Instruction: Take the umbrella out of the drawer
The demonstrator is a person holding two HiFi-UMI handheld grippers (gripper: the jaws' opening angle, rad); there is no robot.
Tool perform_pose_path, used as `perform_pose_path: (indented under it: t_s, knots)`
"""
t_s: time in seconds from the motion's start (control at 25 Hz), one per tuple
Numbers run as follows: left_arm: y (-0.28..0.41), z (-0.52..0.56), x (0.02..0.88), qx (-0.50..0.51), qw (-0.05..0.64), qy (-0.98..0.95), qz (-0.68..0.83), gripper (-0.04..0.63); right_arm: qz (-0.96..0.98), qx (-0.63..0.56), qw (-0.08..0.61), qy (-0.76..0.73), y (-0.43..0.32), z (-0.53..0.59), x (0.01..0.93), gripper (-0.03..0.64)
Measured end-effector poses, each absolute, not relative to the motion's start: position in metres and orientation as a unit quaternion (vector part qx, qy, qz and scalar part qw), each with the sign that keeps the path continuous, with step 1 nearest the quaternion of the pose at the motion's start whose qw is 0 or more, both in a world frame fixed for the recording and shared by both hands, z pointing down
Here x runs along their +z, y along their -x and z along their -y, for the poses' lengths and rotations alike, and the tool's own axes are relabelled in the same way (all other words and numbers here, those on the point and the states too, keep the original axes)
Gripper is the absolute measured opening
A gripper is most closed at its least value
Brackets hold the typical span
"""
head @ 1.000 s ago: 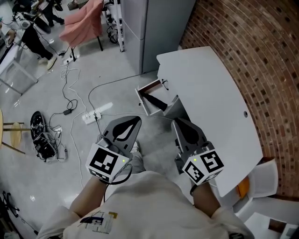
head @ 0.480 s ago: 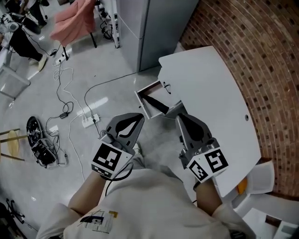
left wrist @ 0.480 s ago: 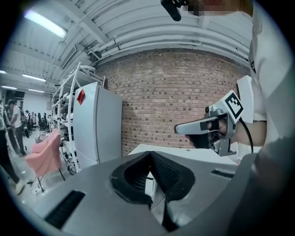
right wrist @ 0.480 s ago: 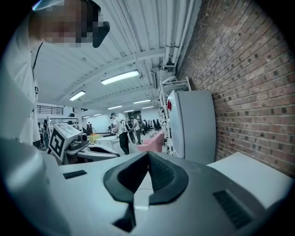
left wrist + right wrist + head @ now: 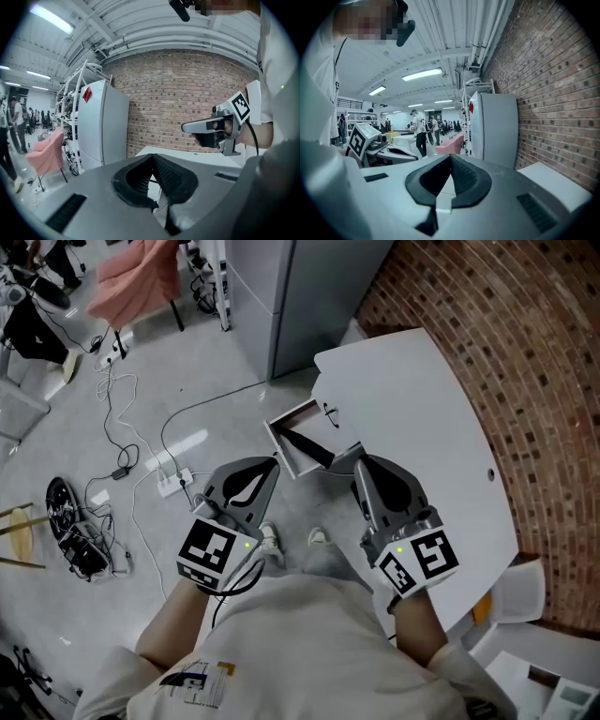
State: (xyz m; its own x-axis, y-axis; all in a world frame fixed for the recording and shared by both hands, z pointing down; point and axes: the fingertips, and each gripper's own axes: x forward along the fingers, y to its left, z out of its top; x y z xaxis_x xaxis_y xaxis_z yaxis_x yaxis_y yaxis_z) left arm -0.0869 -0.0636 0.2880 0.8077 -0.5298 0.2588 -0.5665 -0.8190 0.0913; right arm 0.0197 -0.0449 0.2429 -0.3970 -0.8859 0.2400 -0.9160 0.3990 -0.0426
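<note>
The white drawer [image 5: 281, 430] stands pulled out from the left end of the white desk [image 5: 412, 399]. A black folded umbrella [image 5: 307, 447] lies slantwise inside it. My left gripper [image 5: 271, 463] hangs just short of the drawer's near left corner, jaws together and empty. My right gripper [image 5: 360, 461] is level with it on the drawer's right, over the desk's edge, also shut and empty. In the left gripper view the jaws [image 5: 152, 157] meet at the tip, with the right gripper [image 5: 212, 128] off to the right. The right gripper view shows its jaws [image 5: 451, 157] closed too.
A grey fridge [image 5: 295, 282] stands beyond the desk, with a brick wall [image 5: 534, 352] to the right. Cables and a power strip [image 5: 174, 482] lie on the floor at left, near a black tangle of gear [image 5: 73, 526]. A pink chair [image 5: 139, 273] is far back left. My shoes [image 5: 272, 538] show below the grippers.
Both grippers have advanced together toward the open drawer and stayed shut. The person has stepped forward; shoes now show beneath the grippers.
</note>
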Motion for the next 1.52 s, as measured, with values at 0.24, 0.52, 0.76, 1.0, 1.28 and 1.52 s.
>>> perform_pose_path:
  t_s: [0.24, 0.52, 0.76, 1.0, 1.28, 1.52]
  knots:
    - [0.072, 0.075, 0.285, 0.103, 0.093, -0.942, 0.306, 0.008, 0.838, 0.074, 0.093, -0.533, -0.038, 0.06, 0.245, 0.008]
    - [0.049, 0.08, 0.296, 0.123, 0.103, -0.926, 0.341, 0.008, 0.846, 0.081, 0.106, -0.516, -0.072, 0.077, 0.271, 0.008]
    - [0.025, 0.091, 0.307, 0.13, 0.116, -0.912, 0.372, 0.008, 0.848, 0.09, 0.146, -0.501, -0.099, 0.1, 0.312, 0.008]
    - [0.011, 0.106, 0.316, 0.14, 0.117, -0.899, 0.399, 0.008, 0.857, 0.078, 0.191, -0.472, -0.106, 0.127, 0.345, 0.009]
    - [0.004, 0.134, 0.349, 0.154, 0.131, -0.88, 0.429, 0.008, 0.87, 0.09, 0.222, -0.43, -0.096, 0.164, 0.394, 0.011]
    - [0.005, 0.158, 0.398, 0.176, 0.149, -0.874, 0.428, 0.008, 0.862, 0.107, 0.264, -0.419, -0.089, 0.187, 0.452, 0.11]
